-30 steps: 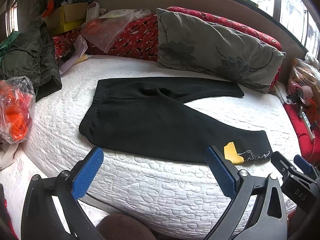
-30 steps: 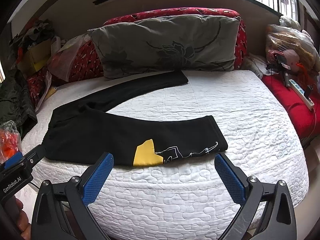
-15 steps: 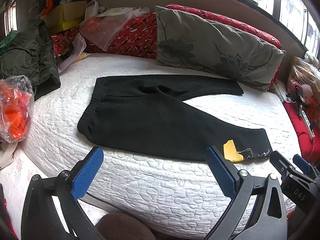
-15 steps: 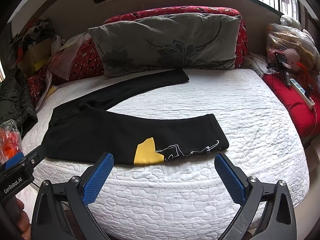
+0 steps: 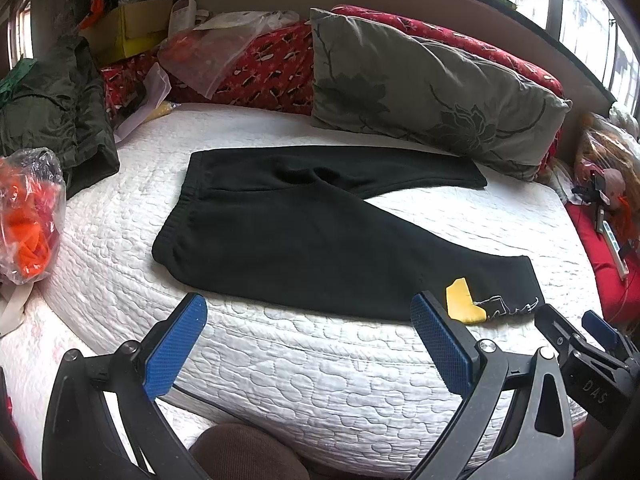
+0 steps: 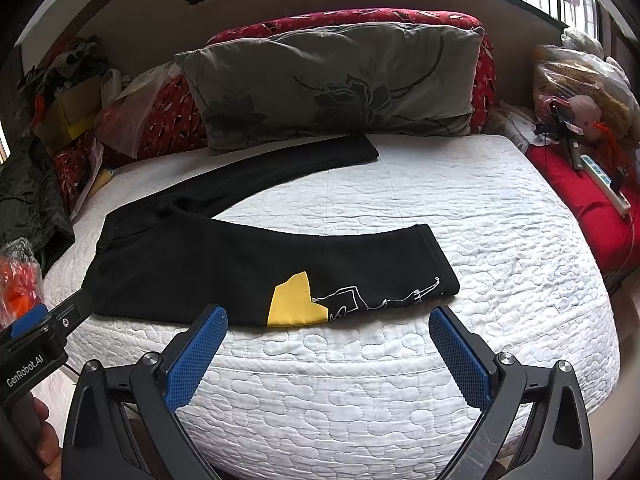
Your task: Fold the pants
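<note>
Little has been changed in the last second: the black pants (image 5: 304, 236) are still spread flat along the bed's (image 6: 500, 216) front edge, legs splayed, nothing folded yet, while left gripper (image 5: 308, 348) and right gripper (image 6: 328, 356) are held wide open and empty just short of them.

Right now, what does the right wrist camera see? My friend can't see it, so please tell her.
Black pants lie spread flat on a white quilted bed, legs apart, a yellow patch on the nearer leg. The open right gripper hovers before the bed edge, touching nothing. A grey pillow leans at the back.
</note>
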Available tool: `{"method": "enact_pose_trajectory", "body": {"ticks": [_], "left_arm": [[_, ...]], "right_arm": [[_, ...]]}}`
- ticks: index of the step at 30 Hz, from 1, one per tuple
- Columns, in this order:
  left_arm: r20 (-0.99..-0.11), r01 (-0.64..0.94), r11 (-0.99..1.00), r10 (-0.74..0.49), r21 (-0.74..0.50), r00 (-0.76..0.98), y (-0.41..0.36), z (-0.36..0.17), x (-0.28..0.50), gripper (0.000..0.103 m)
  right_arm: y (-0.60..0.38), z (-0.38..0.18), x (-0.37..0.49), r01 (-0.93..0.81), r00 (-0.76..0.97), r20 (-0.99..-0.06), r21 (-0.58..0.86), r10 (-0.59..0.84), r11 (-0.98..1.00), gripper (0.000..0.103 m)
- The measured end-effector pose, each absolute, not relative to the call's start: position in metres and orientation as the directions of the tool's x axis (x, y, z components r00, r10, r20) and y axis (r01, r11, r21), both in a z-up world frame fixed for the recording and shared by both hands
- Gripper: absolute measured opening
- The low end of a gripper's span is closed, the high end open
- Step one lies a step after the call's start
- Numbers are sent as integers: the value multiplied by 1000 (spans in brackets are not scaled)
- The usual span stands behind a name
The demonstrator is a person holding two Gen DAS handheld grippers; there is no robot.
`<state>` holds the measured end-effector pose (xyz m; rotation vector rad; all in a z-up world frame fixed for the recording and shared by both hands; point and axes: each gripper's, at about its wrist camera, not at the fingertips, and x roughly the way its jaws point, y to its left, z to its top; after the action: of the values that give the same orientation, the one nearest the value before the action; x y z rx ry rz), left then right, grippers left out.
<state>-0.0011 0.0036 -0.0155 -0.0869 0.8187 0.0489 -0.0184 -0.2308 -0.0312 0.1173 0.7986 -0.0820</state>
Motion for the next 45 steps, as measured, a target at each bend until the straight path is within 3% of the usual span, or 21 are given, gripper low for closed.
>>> {"method": "enact_pose_trajectory", "body": {"ticks": [32,41,45], "left_arm": [[-756,-73,996,11,-49,654,3,-23,13,102],[-844,-143,987,13,-76,536,50,-23,90,102],[-866,-181,982,40,-58,498,87,-20,137,102]], "right_arm": [[-229,-38,-10,112,677,-736,75,-21,991,102],[-251,-35,42,118,639,-769,127,23,985,102],[-285,-25,91,173,634,-773,106,-28,979,102]]}}
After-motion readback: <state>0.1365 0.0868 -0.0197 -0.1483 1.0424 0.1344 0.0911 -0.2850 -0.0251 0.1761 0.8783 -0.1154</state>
